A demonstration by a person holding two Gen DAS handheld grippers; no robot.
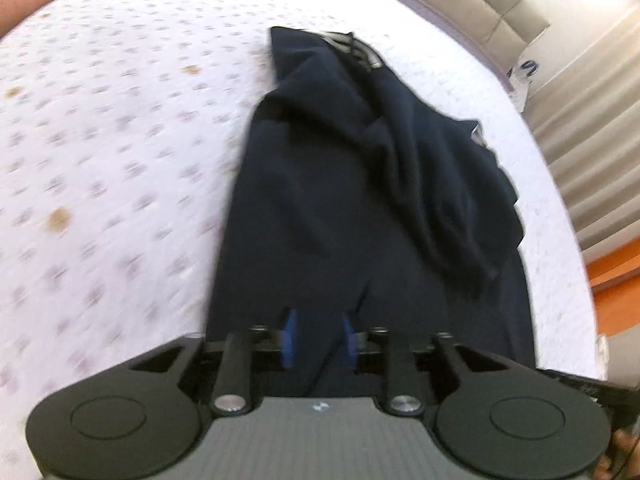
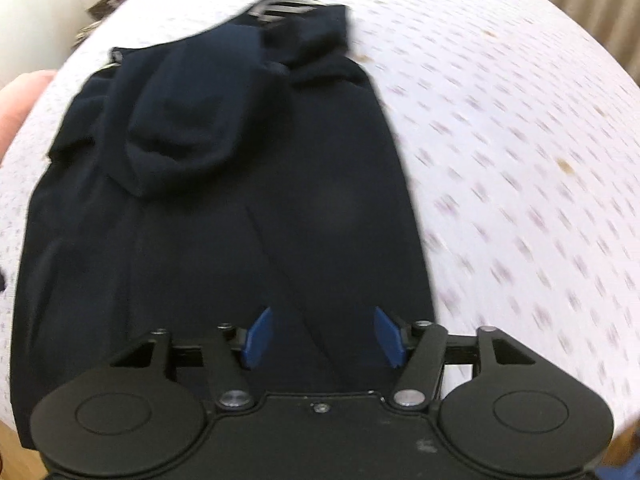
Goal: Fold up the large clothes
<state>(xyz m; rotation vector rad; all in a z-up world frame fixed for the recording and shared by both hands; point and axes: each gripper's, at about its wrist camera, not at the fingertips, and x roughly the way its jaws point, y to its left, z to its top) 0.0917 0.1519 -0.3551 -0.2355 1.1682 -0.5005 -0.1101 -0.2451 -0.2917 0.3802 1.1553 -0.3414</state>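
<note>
So the dark navy garment (image 1: 360, 208) is lying lengthwise on the white dotted bedsheet (image 1: 120, 140), already narrowed into a long strip with what looks like a sleeve bunched on top toward its far end, near the striped collar or hem bit (image 1: 352, 46). Both grippers sit over the garment's near edge. The left gripper (image 1: 319, 338) has its blue pads fairly narrow, with dark cloth between them, but I can't tell if it's actually pinching. The right gripper (image 2: 322, 334) is spread wide, nothing held, right above the fabric. My guess is we're between folds: next up is grabbing both near corners and carrying that edge over toward the far end. The bunched sleeve probably needs flattening first.
</note>
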